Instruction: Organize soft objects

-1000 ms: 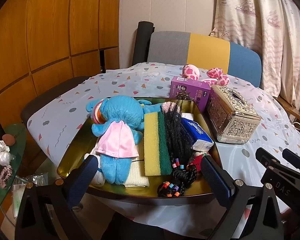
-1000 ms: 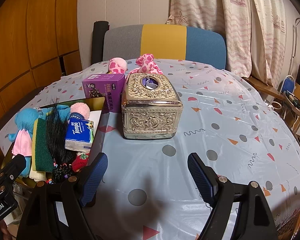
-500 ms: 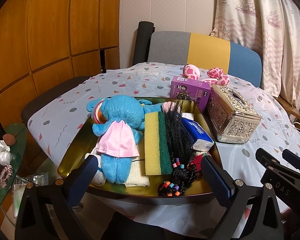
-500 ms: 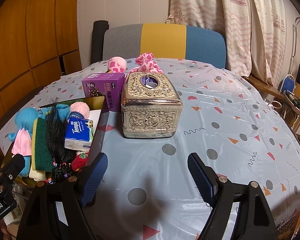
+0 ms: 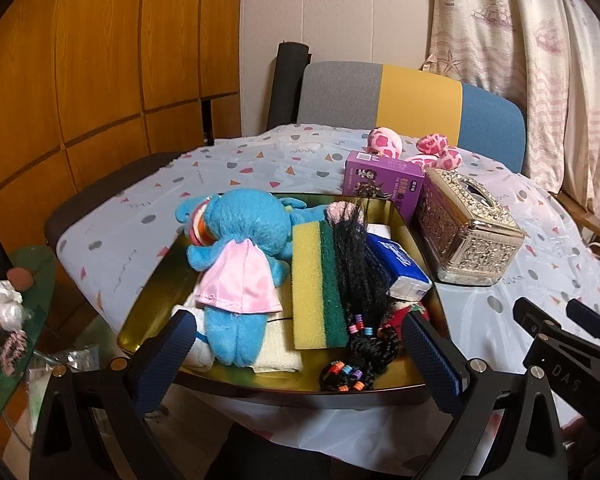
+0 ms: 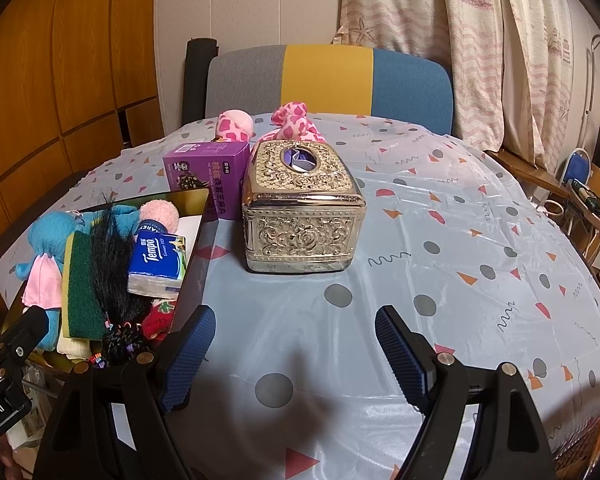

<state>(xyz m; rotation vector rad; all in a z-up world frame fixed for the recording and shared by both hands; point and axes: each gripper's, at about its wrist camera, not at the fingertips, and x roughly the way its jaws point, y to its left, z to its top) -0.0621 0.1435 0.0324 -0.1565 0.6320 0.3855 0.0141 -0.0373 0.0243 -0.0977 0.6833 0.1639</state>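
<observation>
Our left gripper (image 5: 296, 354) and right gripper (image 6: 296, 346) both hold fingers wide, gripping nothing. The plush (image 5: 240, 248), sponge (image 5: 316, 284) and wig (image 5: 356, 276) lie in the tray (image 5: 148, 312) on the surface (image 6: 440, 240).

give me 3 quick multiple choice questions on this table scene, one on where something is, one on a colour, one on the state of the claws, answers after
1. Where does the sponge lie?
A. in the tray, between the blue plush toy and the black braids
B. on top of the silver tissue box
C. on the chair

2. What colour is the carton behind the tray?
A. green
B. purple
C. white

3. How are the left claw and the right claw?
A. both open and empty
B. both shut on toys
C. left shut on the sponge

Answers:
1. A, it lies flat among the tray's things.
2. B, its faces are purple.
3. A, wide gaps between the fingers, nothing held.
</observation>
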